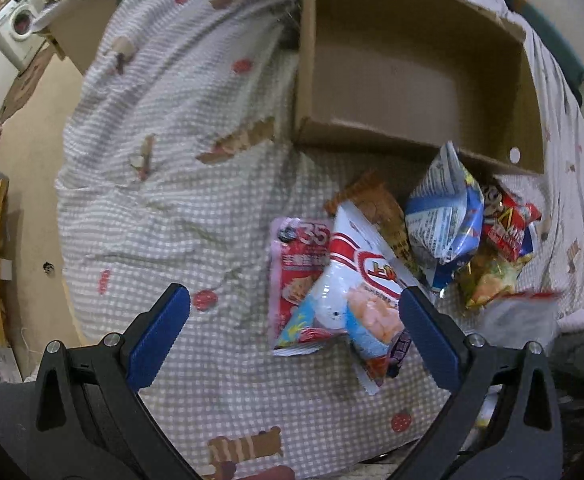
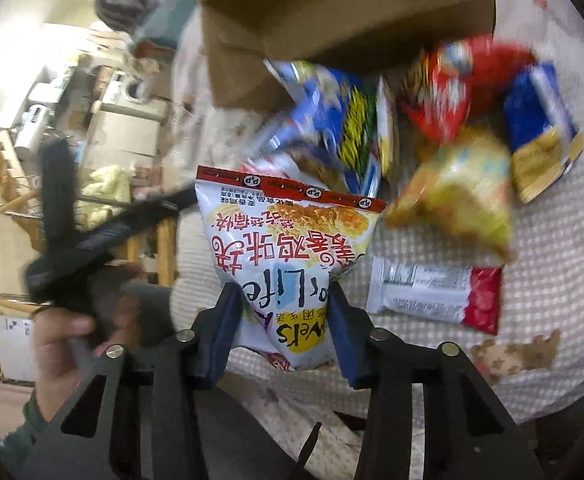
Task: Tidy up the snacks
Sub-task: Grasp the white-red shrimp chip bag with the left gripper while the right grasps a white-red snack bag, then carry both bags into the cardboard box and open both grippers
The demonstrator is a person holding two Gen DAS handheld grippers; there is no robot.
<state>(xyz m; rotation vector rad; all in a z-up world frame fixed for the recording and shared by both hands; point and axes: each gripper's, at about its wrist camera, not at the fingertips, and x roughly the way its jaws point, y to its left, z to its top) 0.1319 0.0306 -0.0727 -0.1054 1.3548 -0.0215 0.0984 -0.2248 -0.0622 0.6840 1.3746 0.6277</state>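
Right gripper [image 2: 282,316], nearest the lens: jaws narrowed onto the lower half of the white chicken-snack bag [image 2: 288,248], both blue pads pressing its sides; the bag's long axis runs straight ahead of the fingers, red top seal farthest; it hangs clear of the checked bedcover [image 2: 532,288]. Left gripper [image 1: 294,320]: jaws wide, nothing held, pointing steeply down; the white-and-red shrimp-cracker bag [image 1: 356,292] lies just ahead, nearer the right-hand pad, overlapping the pink packet [image 1: 292,268], long axis slanting across the jaw line. Beyond, the snack heap [image 1: 472,232] rests against the near wall of the cardboard box [image 1: 412,60]; the box interior shows bare toward the bedcover's far edge; the right gripper's load likely goes there.
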